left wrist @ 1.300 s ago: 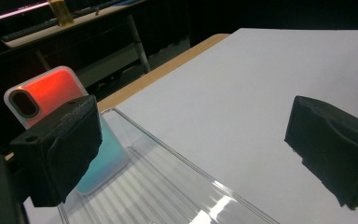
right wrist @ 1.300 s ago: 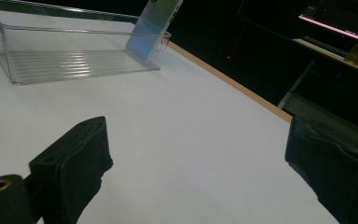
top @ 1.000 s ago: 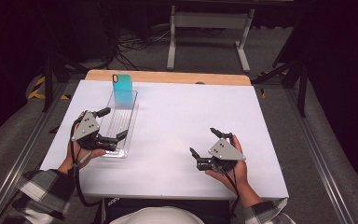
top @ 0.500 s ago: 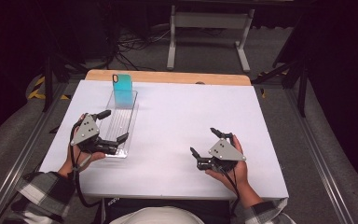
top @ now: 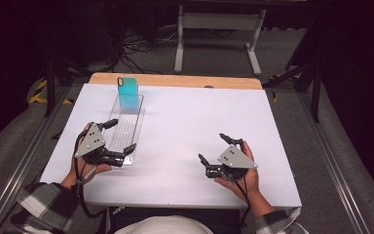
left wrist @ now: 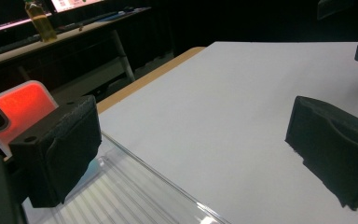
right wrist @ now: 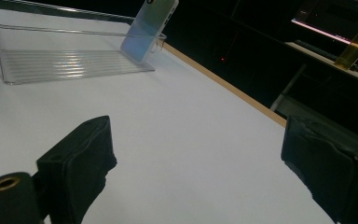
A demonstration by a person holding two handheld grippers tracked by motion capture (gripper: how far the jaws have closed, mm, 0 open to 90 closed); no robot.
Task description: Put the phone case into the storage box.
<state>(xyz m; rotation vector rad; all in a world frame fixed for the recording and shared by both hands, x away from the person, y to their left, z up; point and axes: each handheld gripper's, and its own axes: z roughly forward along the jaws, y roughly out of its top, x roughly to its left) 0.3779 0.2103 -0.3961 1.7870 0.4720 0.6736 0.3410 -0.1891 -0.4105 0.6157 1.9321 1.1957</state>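
The left gripper (top: 119,135) hovered at the near end of the clear tray (top: 135,116), its jaws spread wide, one over the tray and one outside its right wall. A phone (top: 127,89) (teal from above) leaned upright at the tray's far end. The right gripper (top: 215,149) sat well apart on the white tabletop (top: 190,112), jaws also open and holding nothing.

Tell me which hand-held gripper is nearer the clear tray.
Left. The left hand-held gripper is at the near end of the clear tray, jaws open astride its long wall. The right hand-held gripper sits open well off to the tray's right, on the bare white table.
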